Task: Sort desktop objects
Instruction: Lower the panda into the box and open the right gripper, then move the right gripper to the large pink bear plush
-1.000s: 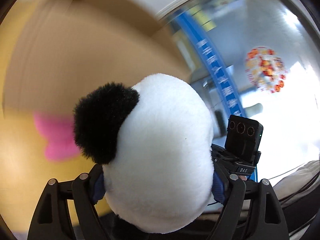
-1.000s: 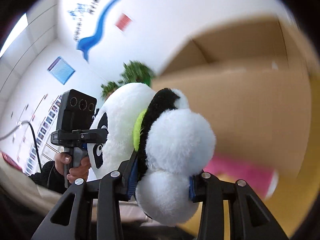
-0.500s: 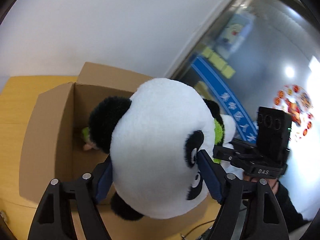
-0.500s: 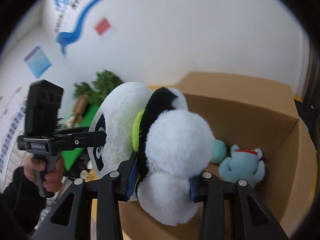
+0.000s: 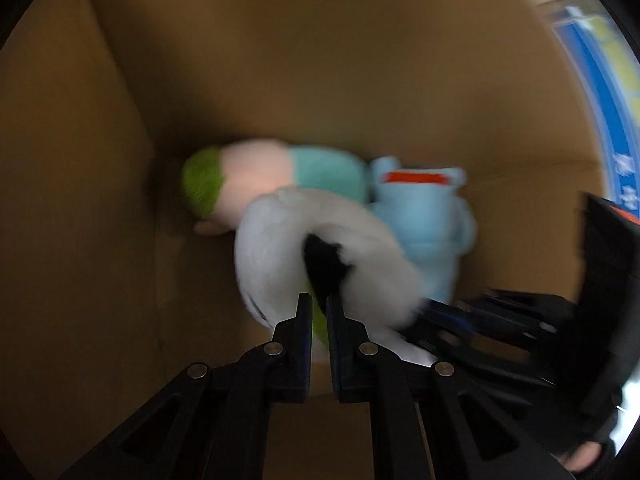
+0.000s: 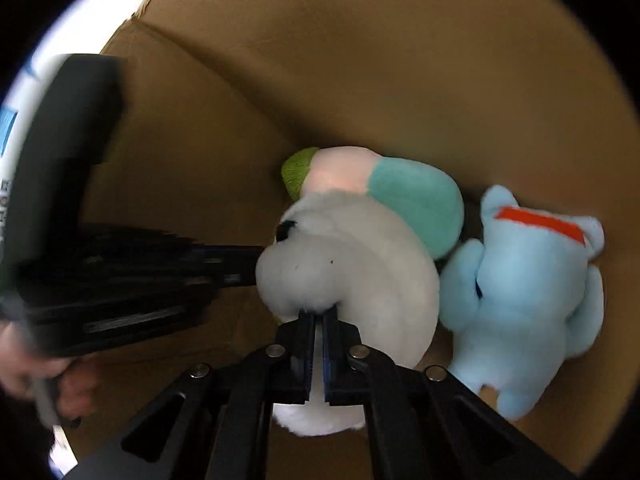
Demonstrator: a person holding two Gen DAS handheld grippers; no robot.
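Holding the left gripper (image 5: 318, 304) nearly shut, with only a thin slit between the black fingers and the tips right against the panda plush (image 5: 280, 248), at its black patch. Showing a sliver of green and white through the slit; too blurred to tell whether any fur is being pinched there.

Keeping the right gripper (image 6: 318, 316) just as narrow, fingers almost together and tips pushing into the white fur on the near side of the panda, with fur bulging over both tips as if nipped between them.

Reaching down into the cardboard box (image 5: 280, 60) with both tools, from the near side and angled towards each other, meeting at the panda from left and right. Gripping the handle of the left tool with the left hand (image 6: 44, 376), low at the near left, fingers curling round it. Showing only part of the right hand (image 5: 588, 452) at the near right edge.

Lying inside the box, the panda plush, leaning against a green, pink and teal plush (image 5: 256, 176) on its far side and touching a light blue plush (image 5: 424, 224) with a red band to its right.
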